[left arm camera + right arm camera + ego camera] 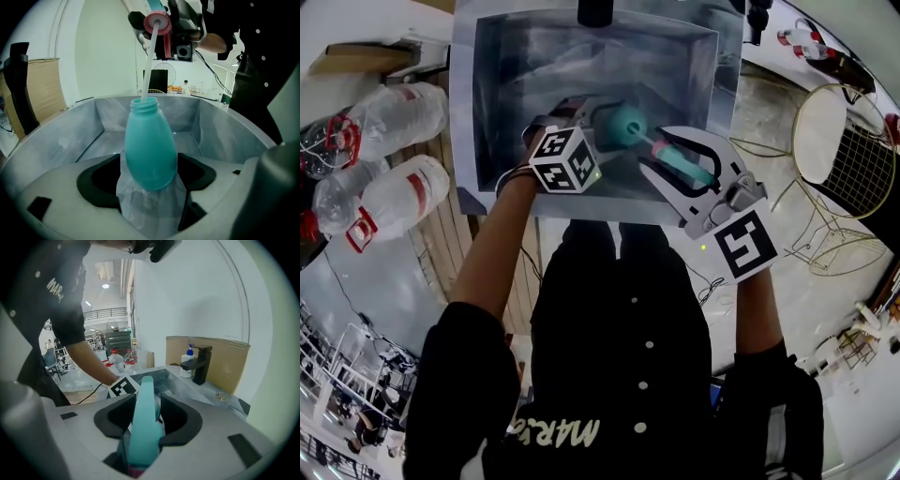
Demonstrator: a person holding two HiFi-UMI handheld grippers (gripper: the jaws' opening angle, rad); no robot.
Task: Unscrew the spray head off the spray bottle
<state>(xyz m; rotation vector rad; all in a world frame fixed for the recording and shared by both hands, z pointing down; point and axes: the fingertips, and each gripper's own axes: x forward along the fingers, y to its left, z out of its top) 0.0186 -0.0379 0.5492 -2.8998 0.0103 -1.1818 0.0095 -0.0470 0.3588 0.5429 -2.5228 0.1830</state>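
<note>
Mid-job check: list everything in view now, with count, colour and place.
spray bottle: one, teal, over the sink
spray head: one, teal with pink collar, above the bottle
dip tube: one, white, from spray head to bottle's neck
sink: one, grey metal, under both grippers
faucet: one, black, on sink's rim
soap bottle: one, white with blue pump, by faucet
cardboard: one sheet, brown, against the wall
plastic bottles: several, clear with red labels, left of sink
wire chair: one, gold with white seat, right of sink
left gripper: one, grey, shut on spray bottle
right gripper: one, grey, shut on spray head
</note>
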